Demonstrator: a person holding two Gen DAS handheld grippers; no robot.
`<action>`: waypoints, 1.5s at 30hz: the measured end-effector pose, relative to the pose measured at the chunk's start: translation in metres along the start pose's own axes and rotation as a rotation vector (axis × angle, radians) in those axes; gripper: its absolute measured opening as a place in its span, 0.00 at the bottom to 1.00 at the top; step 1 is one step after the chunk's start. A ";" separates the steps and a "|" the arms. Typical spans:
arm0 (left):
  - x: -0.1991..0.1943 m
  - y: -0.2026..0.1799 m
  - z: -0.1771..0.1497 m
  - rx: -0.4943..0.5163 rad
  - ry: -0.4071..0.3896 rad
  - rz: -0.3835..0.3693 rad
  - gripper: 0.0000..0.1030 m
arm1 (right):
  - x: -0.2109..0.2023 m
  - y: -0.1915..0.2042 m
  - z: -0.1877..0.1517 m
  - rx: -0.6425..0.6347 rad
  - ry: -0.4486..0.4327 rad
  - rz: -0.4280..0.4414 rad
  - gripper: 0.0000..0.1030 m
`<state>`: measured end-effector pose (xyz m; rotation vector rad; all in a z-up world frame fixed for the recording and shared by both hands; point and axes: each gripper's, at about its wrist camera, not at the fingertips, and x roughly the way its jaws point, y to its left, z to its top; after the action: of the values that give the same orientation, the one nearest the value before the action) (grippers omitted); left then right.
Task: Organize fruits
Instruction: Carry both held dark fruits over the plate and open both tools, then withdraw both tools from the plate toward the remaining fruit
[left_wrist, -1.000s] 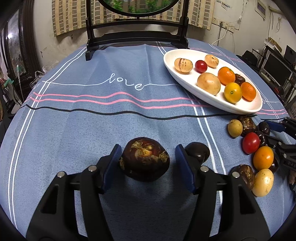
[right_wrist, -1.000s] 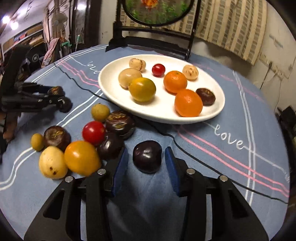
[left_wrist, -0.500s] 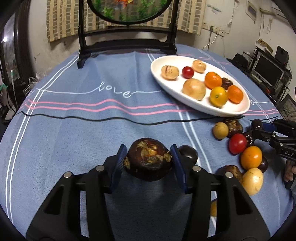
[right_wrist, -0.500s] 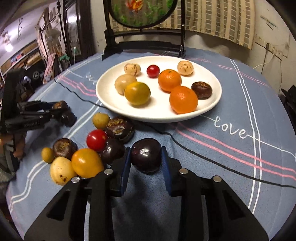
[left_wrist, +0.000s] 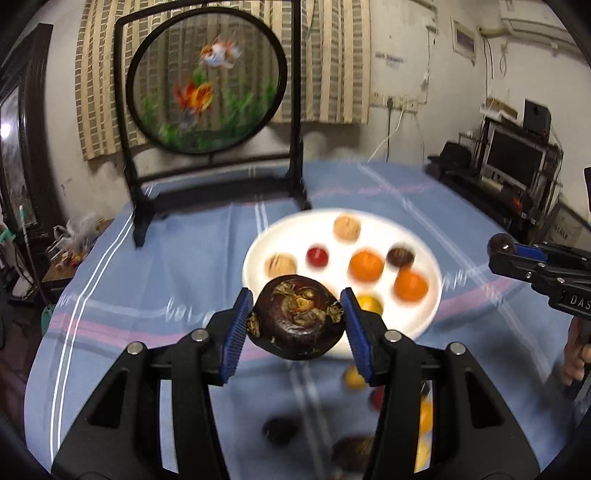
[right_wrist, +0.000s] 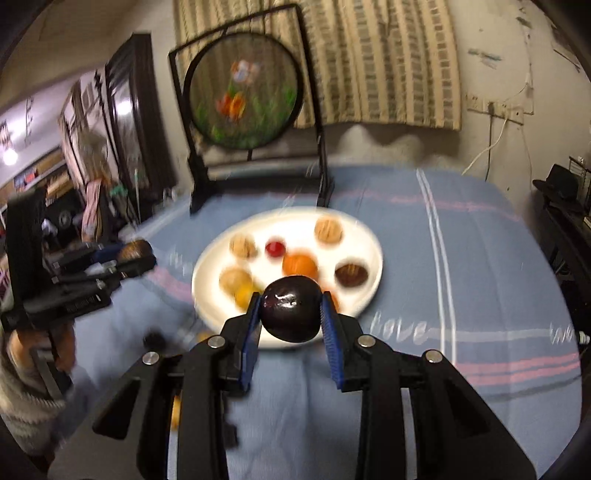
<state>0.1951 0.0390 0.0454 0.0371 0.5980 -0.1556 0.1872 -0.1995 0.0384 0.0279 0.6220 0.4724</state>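
Since 1 second ago both fruits have left the cloth and now hang in the air before the white plate. The left gripper is clamped narrow on 1 brown scaly fruit; the right gripper pinches 1 glossy dark fruit. The blurred plate shows 2 oranges, 1 red fruit and 1 dark fruit in both views

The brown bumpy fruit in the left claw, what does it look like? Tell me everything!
The brown bumpy fruit is round and squat, dark glossy brown, with dry tan flaky bits across its top. The left claw pinches it between blue ribbed pads, one on each side. It hangs in the air, in front of the white plate.
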 end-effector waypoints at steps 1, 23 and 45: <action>0.008 -0.003 0.010 -0.009 -0.002 -0.007 0.48 | 0.001 -0.002 0.010 0.008 -0.013 0.001 0.31; 0.133 -0.007 0.007 0.019 0.138 0.041 0.49 | 0.152 -0.036 0.034 0.100 0.153 -0.007 0.32; 0.081 -0.016 0.009 0.060 -0.008 0.136 0.80 | 0.100 -0.020 0.033 0.124 0.076 0.019 0.74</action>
<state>0.2631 0.0116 0.0072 0.1346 0.5811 -0.0417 0.2850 -0.1700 0.0073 0.1335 0.7257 0.4542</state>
